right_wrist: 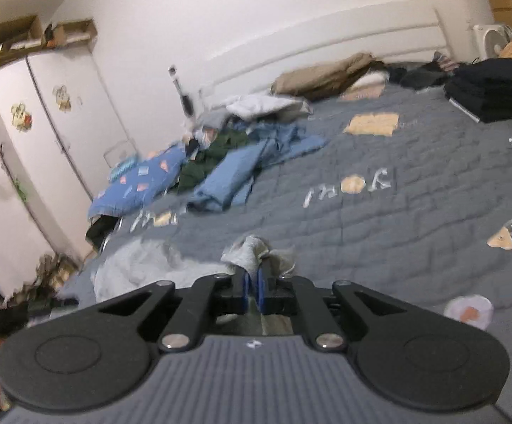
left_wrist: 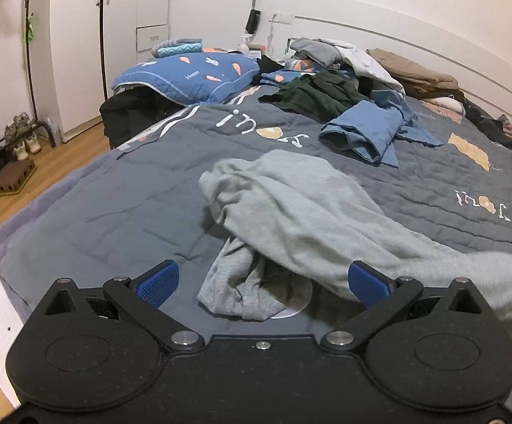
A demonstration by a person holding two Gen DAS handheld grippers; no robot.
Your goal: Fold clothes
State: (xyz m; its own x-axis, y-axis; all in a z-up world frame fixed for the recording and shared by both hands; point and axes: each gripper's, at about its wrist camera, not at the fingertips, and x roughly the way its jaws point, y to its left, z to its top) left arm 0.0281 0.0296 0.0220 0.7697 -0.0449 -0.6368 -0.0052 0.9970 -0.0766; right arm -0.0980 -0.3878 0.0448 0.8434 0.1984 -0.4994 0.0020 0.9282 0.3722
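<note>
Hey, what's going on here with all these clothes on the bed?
A person is folding laundry with two handheld grippers. The right gripper is shut on an edge of a light grey garment lying crumpled on the grey quilt. The left gripper is open just over it. More unfolded clothes are piled near the headboard.

The grey garment [left_wrist: 302, 208] runs off the left-wrist view's right edge; the clothes pile [right_wrist: 242, 155] is motion-blurred.

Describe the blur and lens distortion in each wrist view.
Left wrist view: mostly sharp, though the grey garment smears towards the right edge; fisheye curves the headboard. Right wrist view: motion blur softens the clothes pile and wardrobe; the right gripper, shut on grey fabric, stays crisp; the horizon is tilted and bowed.
</note>
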